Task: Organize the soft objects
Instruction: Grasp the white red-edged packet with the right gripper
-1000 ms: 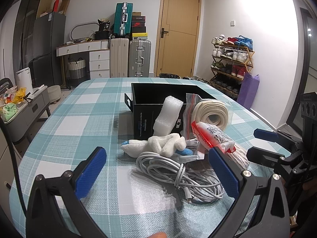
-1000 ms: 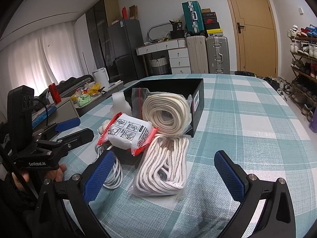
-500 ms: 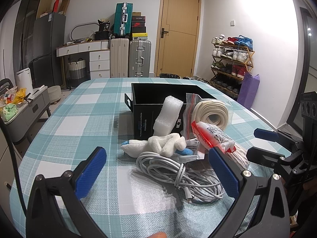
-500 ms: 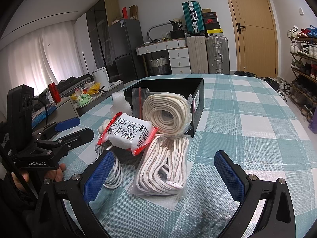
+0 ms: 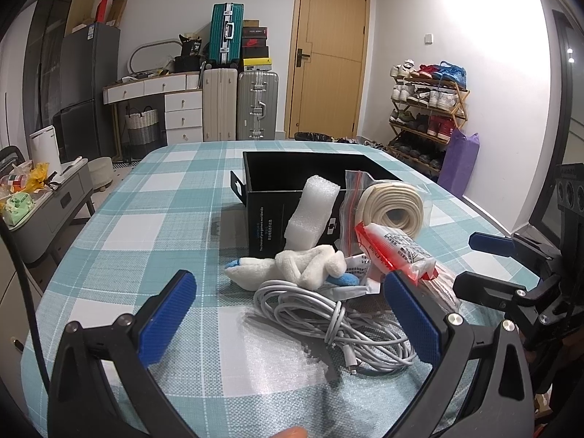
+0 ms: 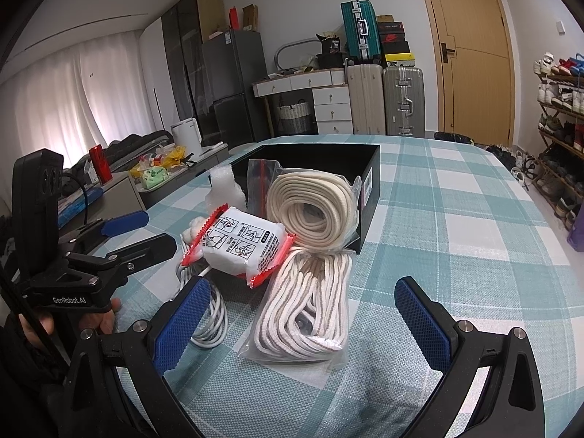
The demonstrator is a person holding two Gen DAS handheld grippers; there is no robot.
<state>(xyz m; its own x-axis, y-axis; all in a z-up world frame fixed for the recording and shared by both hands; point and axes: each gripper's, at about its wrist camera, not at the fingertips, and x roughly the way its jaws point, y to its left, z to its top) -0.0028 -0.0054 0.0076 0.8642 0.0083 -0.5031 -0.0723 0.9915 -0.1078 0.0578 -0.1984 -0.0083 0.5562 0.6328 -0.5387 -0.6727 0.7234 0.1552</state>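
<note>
1. Your soft things sit in a heap mid-table against the near wall of the black box (image 5: 277, 215), which stands open on the checked tablecloth (image 5: 153, 219).
2. In the heap: a foam block (image 5: 310, 211) leaning on the box, a bagged rope coil (image 6: 314, 208) upright beside it, a red-edged white packet (image 6: 241, 244) propped on top, and white socks (image 5: 292, 268) touching a grey cable bundle (image 5: 328, 314).
3. A flat bag of white cord (image 6: 306, 306) lies nearest the table's front edge.
4. Your left gripper (image 5: 288, 317) is spread wide, holding nothing — the cable lies between its fingers.
5. Your right gripper (image 6: 303, 323) is likewise wide apart and empty — straddling the cord bag.
</note>
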